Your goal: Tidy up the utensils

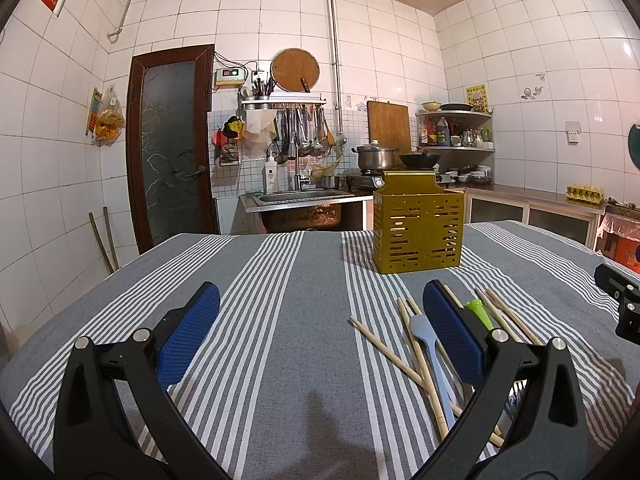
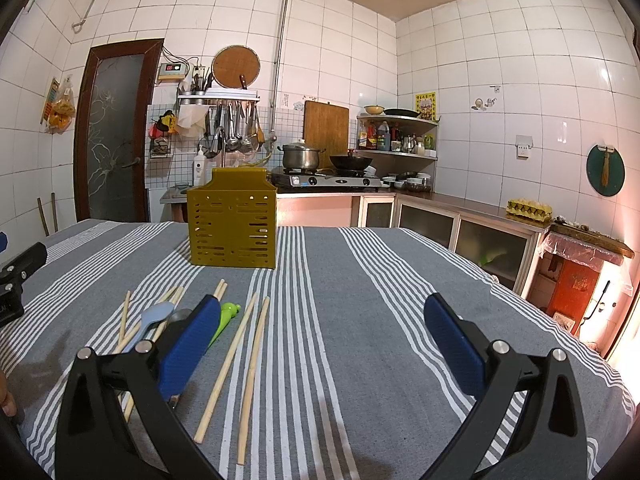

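Note:
A gold slotted utensil holder point(image 1: 419, 229) stands upright on the striped tablecloth, also in the right wrist view point(image 2: 232, 224). Several wooden chopsticks point(image 1: 386, 346) point(image 2: 228, 364), a light blue spoon point(image 1: 430, 354) point(image 2: 150, 320) and a green utensil point(image 1: 479, 312) point(image 2: 224, 318) lie loose on the cloth in front of it. My left gripper point(image 1: 322, 300) is open and empty, left of the pile; its right pad point(image 1: 452, 332) hides part of it. My right gripper point(image 2: 322, 310) is open and empty, right of the pile; its left pad point(image 2: 192, 344) covers part of a metal spoon point(image 2: 178, 317).
The table wears a grey and white striped cloth point(image 1: 280, 320). Behind it are a sink point(image 1: 304, 200), a stove with a pot point(image 2: 302, 158) and wok, corner shelves, and a low cabinet along the right wall point(image 2: 460, 232). A dark door point(image 1: 172, 148) is at back left.

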`<state>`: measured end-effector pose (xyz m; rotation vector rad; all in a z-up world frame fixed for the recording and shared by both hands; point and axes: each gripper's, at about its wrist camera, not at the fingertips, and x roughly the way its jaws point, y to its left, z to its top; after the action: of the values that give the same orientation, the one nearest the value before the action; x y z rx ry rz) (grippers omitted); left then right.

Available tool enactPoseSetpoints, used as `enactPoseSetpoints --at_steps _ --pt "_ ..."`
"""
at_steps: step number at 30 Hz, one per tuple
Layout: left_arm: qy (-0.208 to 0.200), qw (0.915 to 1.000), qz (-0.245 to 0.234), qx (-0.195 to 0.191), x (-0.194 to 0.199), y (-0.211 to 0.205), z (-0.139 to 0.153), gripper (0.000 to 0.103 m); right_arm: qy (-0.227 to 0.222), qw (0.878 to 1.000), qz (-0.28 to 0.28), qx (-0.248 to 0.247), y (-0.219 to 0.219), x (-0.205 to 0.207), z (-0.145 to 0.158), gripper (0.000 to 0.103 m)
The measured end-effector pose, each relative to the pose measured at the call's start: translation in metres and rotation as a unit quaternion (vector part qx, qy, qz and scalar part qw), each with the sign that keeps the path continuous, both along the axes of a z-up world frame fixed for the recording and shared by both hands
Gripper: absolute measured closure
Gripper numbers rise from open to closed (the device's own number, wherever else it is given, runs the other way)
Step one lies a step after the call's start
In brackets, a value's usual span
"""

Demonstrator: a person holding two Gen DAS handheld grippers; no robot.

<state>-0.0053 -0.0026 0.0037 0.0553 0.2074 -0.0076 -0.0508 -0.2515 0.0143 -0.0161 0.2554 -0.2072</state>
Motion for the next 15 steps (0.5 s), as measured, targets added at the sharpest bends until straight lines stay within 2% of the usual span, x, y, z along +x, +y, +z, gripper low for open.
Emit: enactPoseSetpoints --at_steps 15 --pt "0.0 1.0 -0.002 0.0 0.0007 0.0006 -0.0001 0.005 0.0 1.0 0.0 0.0 -0.0001 0.0002 0.0 0.004"
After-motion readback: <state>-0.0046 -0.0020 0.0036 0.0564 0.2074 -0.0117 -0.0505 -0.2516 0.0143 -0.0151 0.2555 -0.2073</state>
